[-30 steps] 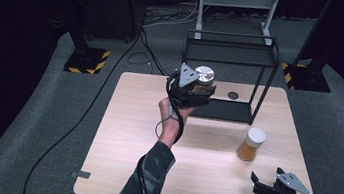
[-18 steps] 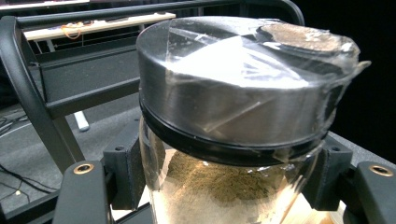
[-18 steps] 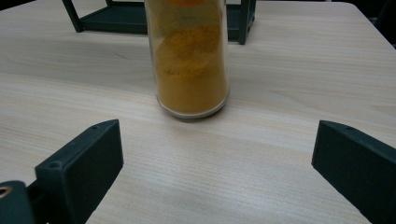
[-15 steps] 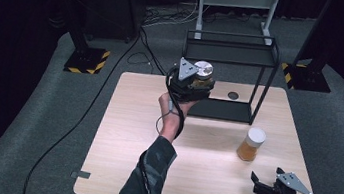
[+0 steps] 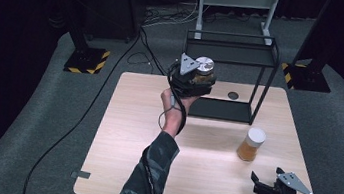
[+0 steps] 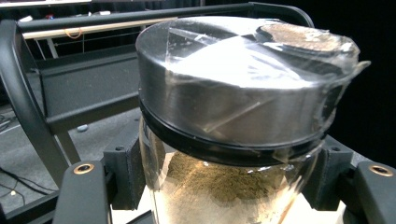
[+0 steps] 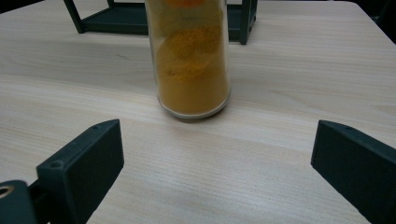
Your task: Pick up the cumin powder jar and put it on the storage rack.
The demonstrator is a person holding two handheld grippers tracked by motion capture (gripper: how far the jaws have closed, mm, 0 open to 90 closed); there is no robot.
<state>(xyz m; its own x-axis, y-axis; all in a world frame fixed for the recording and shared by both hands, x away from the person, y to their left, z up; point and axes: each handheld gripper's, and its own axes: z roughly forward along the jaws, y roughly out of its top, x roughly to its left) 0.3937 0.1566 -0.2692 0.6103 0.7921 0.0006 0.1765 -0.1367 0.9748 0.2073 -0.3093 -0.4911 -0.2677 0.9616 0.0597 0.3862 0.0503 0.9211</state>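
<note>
My left gripper [image 5: 196,81] is raised above the table's far side and shut on a glass jar [image 5: 205,69] of brownish-green powder with a silver lid [image 6: 233,88]. The jar is upright, held beside the front left of a black wire rack [image 5: 262,83], about level with its top shelf [image 5: 231,55]. Its glass body [image 6: 224,191] sits between the black pads [image 6: 123,172]. An orange spice jar [image 5: 251,145] with a white lid stands on the table to the right. My right gripper [image 5: 266,176] rests near the table's front right corner, open and pointing at that orange jar [image 7: 191,70] with a gap between them.
The wooden table [image 5: 125,131] carries the rack at its back edge and a small dark round disc [image 5: 233,95] beside it. Cables trail over the grey floor at the left. Black stands with yellow-striped bases [image 5: 84,60] sit beyond the table.
The left gripper has edged slightly up and toward the rack with the jar in it. The right gripper and the orange jar have stayed put.
</note>
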